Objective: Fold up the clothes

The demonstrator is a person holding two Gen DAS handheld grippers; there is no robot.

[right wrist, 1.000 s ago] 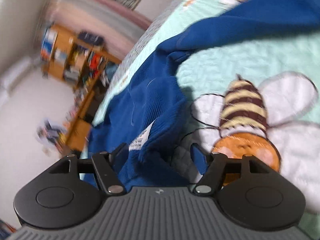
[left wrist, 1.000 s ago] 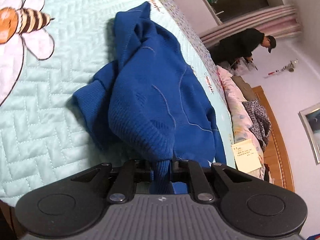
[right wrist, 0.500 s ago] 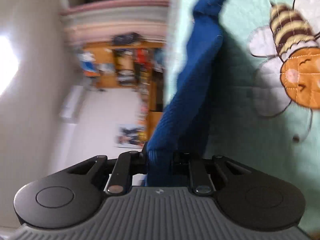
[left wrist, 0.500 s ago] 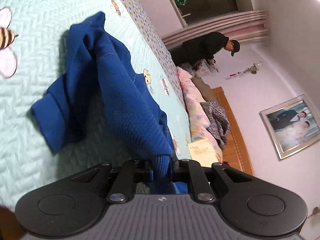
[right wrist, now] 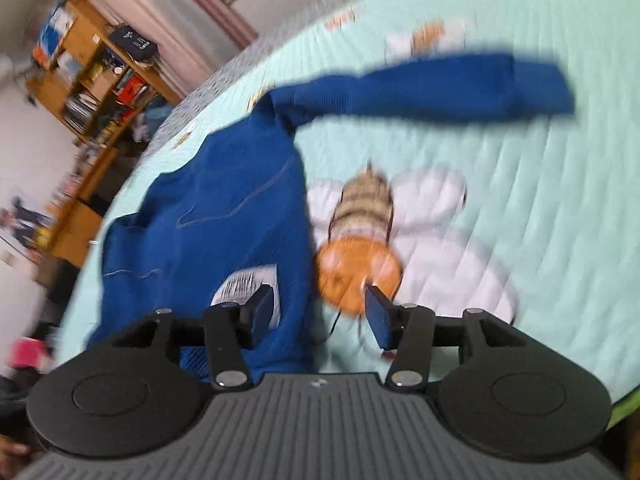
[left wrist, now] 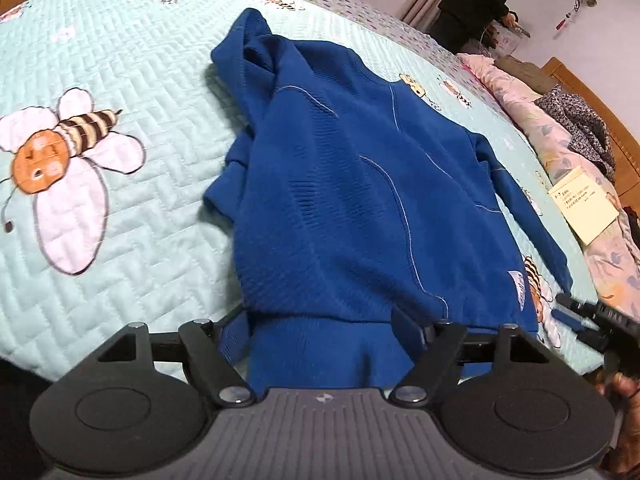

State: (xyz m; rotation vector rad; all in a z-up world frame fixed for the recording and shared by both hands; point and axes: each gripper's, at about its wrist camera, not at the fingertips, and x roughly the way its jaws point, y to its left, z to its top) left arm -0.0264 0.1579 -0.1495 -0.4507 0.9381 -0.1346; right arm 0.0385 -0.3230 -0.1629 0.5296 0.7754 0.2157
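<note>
Sweater (left wrist: 360,200), deep blue ribbed knit, lies spread on the mint quilted bedspread (left wrist: 120,260) beside its stitched bee (left wrist: 60,148).
We see our left gripper (left wrist: 320,320) opening, jaws wide, the ribbed hem loose between them; our right gripper (right wrist: 316,312) opens too, pinching nothing. Only the blurred right view shows one sleeve (right wrist: 440,88) stretched out and the white label (right wrist: 244,284).

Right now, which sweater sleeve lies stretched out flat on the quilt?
The far sleeve, extended straight across the quilt beyond the big bee; the other is bunched against the body.
</note>
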